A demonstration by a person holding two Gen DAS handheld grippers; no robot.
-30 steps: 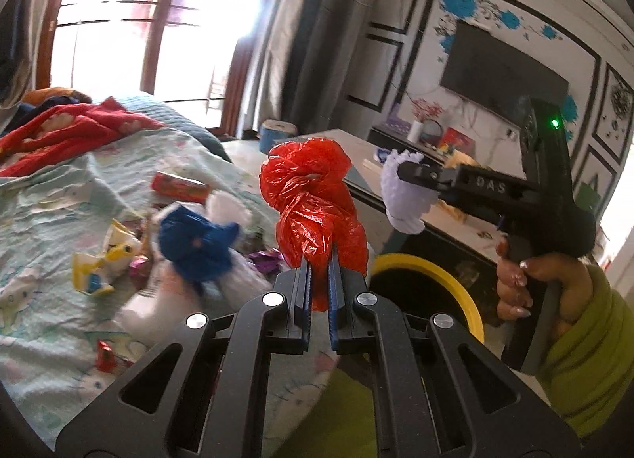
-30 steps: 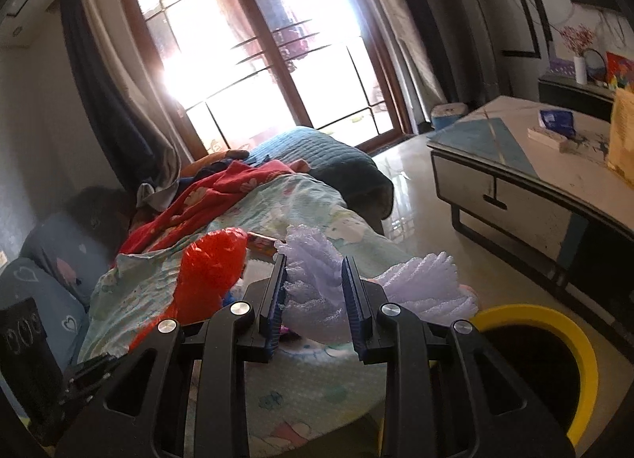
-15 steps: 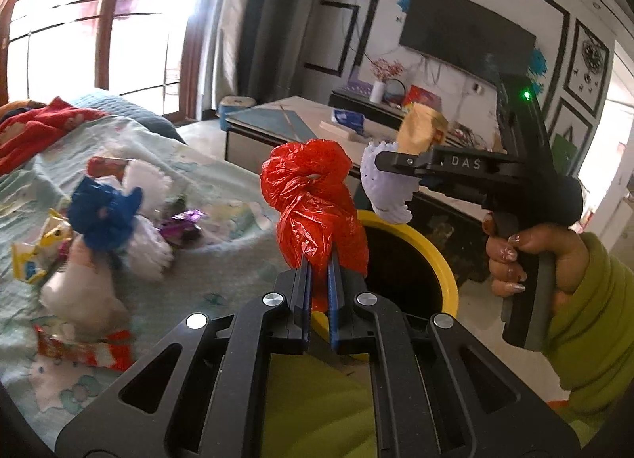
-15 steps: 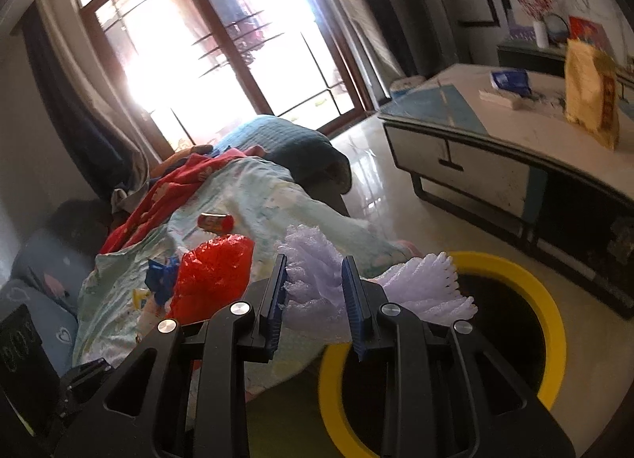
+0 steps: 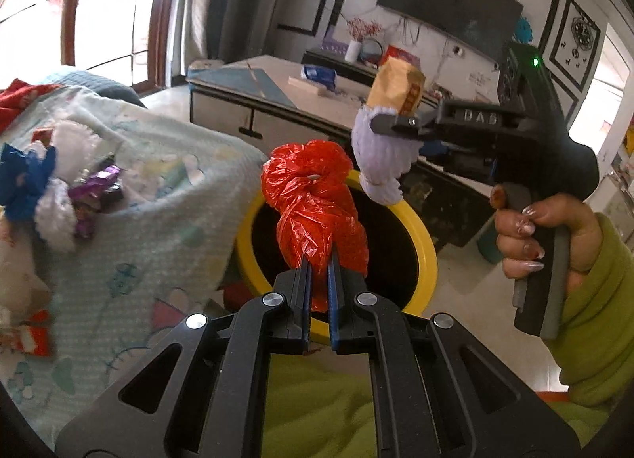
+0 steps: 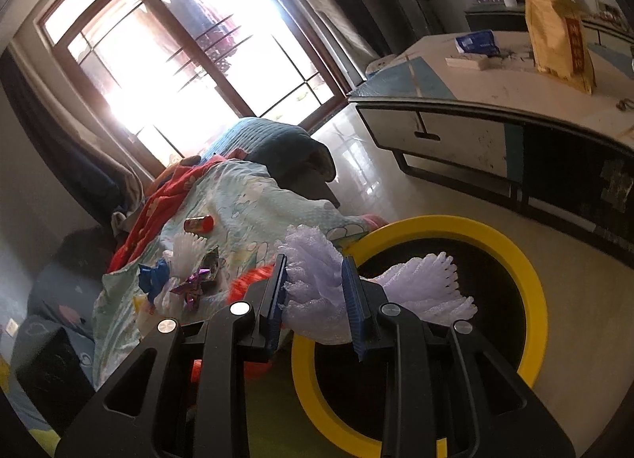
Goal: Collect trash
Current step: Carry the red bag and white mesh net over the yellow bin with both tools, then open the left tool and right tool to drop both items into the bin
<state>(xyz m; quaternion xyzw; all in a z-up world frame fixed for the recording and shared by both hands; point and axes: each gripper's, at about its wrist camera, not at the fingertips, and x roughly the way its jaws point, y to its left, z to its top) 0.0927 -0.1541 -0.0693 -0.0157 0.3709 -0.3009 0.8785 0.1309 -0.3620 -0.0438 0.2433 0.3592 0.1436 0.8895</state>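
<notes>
My left gripper (image 5: 319,259) is shut on a crumpled red plastic bag (image 5: 315,200) and holds it over the yellow-rimmed black trash bin (image 5: 426,244). My right gripper (image 6: 313,267) is shut on a white foam fruit net (image 6: 317,283) and holds it over the near left rim of the same bin (image 6: 535,283). In the left wrist view the right gripper (image 5: 380,125) hangs over the bin's far rim with the foam net (image 5: 380,160) in it. More trash lies on the bed: a blue wrapper (image 5: 23,180), a purple wrapper (image 5: 95,188), white foam (image 5: 55,212).
The bed with a light blue blanket (image 5: 158,196) is left of the bin. A low table (image 6: 495,101) with a yellow bag (image 6: 558,37) stands behind the bin. A red can (image 6: 198,223) lies on the bed. Tiled floor surrounds the bin.
Both grippers have swung from over the bed to over the bin, each still holding its piece of trash. The bin now fills more of both views.
</notes>
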